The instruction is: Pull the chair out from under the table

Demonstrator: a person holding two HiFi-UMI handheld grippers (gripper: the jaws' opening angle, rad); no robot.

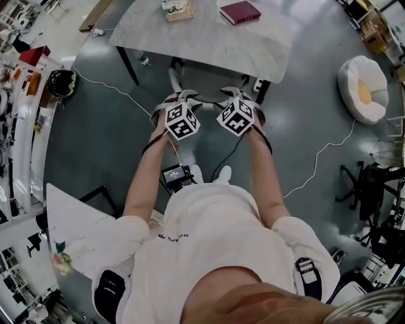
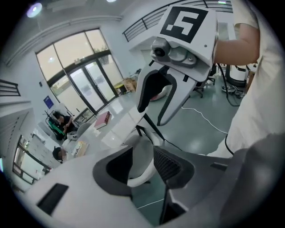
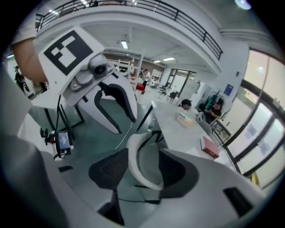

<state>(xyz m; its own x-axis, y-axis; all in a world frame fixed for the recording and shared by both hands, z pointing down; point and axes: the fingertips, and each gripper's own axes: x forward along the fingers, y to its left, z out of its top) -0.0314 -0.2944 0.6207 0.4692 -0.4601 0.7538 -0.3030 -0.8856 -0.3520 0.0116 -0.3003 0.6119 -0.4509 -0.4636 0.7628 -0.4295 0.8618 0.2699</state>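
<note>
Pull not begun: chair [image 1: 212,79] tucked under counter [image 1: 190,38], just ahead of both grippers. Left gripper [image 1: 179,98] and right gripper [image 1: 236,95] part-open, backrest rim [image 3: 133,164] between each one's jaws, apparently unpinched. Remaining: clamp, draw chair back.

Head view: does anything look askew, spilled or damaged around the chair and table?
Nothing stands out. The chair stands upright, tucked under the table; a red book lies flat on top. Only a white cable winds loosely across the floor.
</note>
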